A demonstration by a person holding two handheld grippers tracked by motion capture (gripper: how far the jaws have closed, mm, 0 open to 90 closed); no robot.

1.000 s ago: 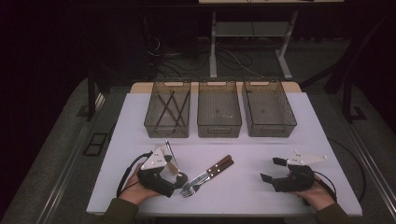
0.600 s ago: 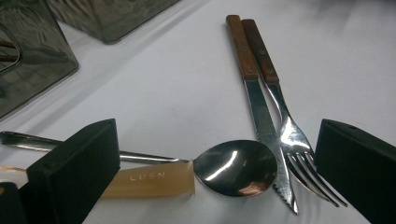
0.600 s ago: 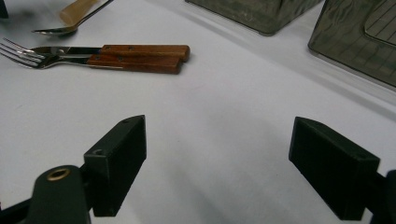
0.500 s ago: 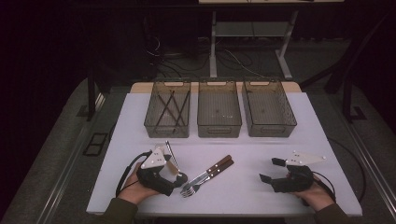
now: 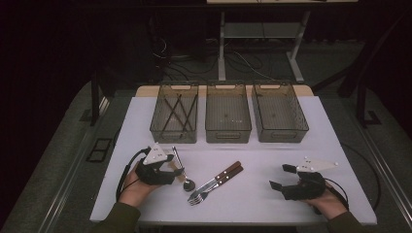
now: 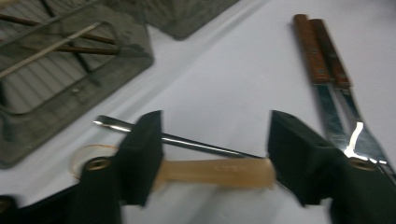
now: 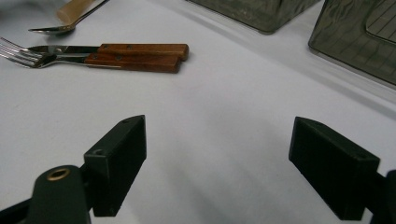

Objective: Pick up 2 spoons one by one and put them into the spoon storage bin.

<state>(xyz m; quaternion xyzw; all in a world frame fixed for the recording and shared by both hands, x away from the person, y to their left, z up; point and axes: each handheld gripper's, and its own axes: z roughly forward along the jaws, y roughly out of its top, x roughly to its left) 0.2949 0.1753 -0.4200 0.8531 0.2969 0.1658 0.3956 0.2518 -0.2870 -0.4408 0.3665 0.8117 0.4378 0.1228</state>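
My left gripper (image 5: 178,168) lies at the table's front left and points right, its jaws about half apart after just closing. In the left gripper view (image 6: 215,140) a short tan rod-like piece (image 6: 215,172) lies crosswise between the pads. I see no squeeze on it. The stem of a metal spoon (image 6: 196,143) runs just beyond the rod, and the spoon's bowl (image 5: 188,185) rests on the table. My right gripper (image 5: 280,177) sits at the front right, open and empty (image 7: 217,144).
Two wooden-handled pieces of cutlery (image 5: 216,182) lie side by side between my hands, with fork tines toward me. Three grey see-through bins stand in a row at the back. The left one (image 5: 172,136) holds several dark sticks; next to it are the middle (image 5: 228,136) and right (image 5: 282,136) bins.
My left gripper has shifted slightly away from the spoon, toward the far left. The spoon, the cutlery and the right gripper stay where they were.
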